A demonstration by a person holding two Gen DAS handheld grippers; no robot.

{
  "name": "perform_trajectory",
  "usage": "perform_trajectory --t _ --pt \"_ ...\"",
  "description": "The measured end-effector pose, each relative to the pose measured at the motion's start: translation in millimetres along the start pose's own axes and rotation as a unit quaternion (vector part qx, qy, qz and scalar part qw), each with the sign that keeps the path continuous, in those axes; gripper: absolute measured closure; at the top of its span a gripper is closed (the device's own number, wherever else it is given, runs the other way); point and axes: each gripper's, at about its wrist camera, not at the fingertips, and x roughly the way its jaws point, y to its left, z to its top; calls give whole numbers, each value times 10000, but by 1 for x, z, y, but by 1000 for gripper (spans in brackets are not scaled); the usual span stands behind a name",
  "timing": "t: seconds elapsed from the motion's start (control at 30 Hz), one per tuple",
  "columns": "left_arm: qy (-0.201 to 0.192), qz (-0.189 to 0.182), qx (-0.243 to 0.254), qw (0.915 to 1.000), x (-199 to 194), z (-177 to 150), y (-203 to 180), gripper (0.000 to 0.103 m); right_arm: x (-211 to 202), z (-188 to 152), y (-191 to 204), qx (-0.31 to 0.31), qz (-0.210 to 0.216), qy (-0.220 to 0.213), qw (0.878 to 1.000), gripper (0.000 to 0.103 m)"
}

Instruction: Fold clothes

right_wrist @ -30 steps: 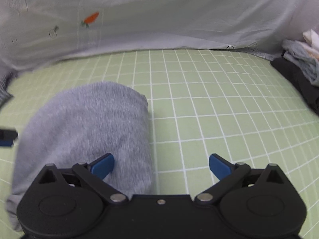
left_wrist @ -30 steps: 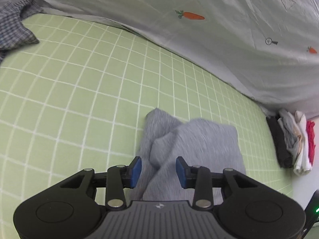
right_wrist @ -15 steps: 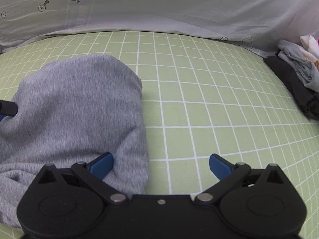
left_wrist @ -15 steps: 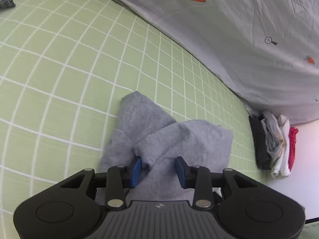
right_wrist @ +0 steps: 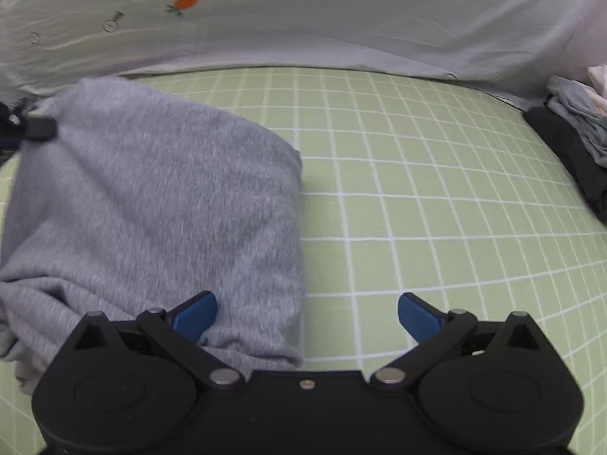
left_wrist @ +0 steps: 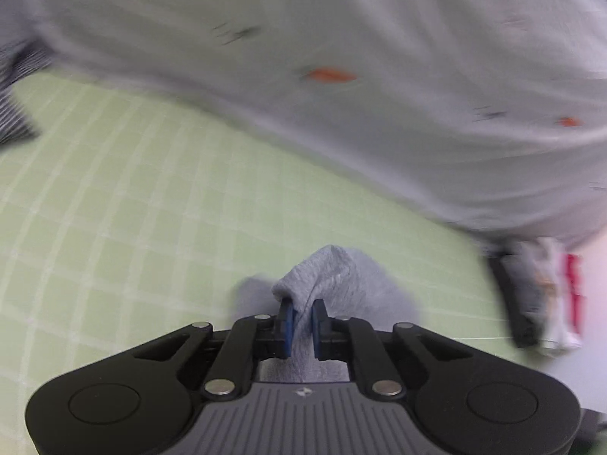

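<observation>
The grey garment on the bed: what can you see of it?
The grey garment is soft heathered knit, partly folded into a thick pad on the green checked sheet. The left gripper has just been closing and pinches a bunched fold. The right gripper hangs open over its near edge.

Garment point(right_wrist: 159, 204) on sheet point(right_wrist: 417, 189), pile point(right_wrist: 569, 144) right.

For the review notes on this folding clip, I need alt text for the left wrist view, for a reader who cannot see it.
The left gripper has just closed its blue pads on a bunched fold of the grey garment, which lies on a green checked sheet. Behind, blurred, hang a pale carrot-print cloth and, at right, a pile of clothes.
</observation>
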Motion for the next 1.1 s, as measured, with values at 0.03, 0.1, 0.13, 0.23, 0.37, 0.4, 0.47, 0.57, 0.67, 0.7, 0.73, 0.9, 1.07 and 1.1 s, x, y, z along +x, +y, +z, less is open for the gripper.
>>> perform_trajectory --t 0.03,0.1,0.13,0.23,0.37,0.4,0.47,0.57,0.67,0.7,0.73,0.9,1.07,1.1 --pt "141 132 -115 9997 5 -2 8 88 -2 2 0 60 92 -25 9999 0" --pt "263 58 -280 9992 5 -11 22 76 -2 6 -3 173 264 -68 9995 0" --pt "366 -80 -327 9988 4 -14 27 56 -2 8 -5 229 348 -88 9991 0" --pt "508 -241 -28 9984 1 -26 23 31 -2 14 -10 397 601 -148 9973 0" --pt "888 105 449 9950 10 -38 19 31 18 21 -17 762 1059 127 9914 0" --pt "979 140 482 9939 14 -41 20 31 23 22 -16 783 1100 211 9906 0" --pt "1108 83 405 9930 20 -45 22 31 36 21 -15 799 1182 385 9890 1" --pt "1212 -170 257 9921 25 -52 23 32 47 20 -13 909 1371 575 9847 9" --pt "1205 -335 131 9921 28 -60 19 48 51 18 -12 1073 1540 629 9802 23" --pt "1201 -324 81 9922 29 -62 18 64 52 16 -13 1167 1639 641 9775 34" --pt "1217 -303 -17 9921 31 -65 18 74 52 14 -15 1297 1718 650 9744 41" --pt "1083 -443 94 9931 24 -69 -4 85 36 8 -24 1548 1946 368 9679 74" --pt "848 -825 659 9908 2 -74 -54 86 -2 -1 -34 1359 1935 -86 9716 80" --pt "829 -920 734 9896 -1 -76 -66 86 -10 -4 -38 1337 1917 -165 9722 80"
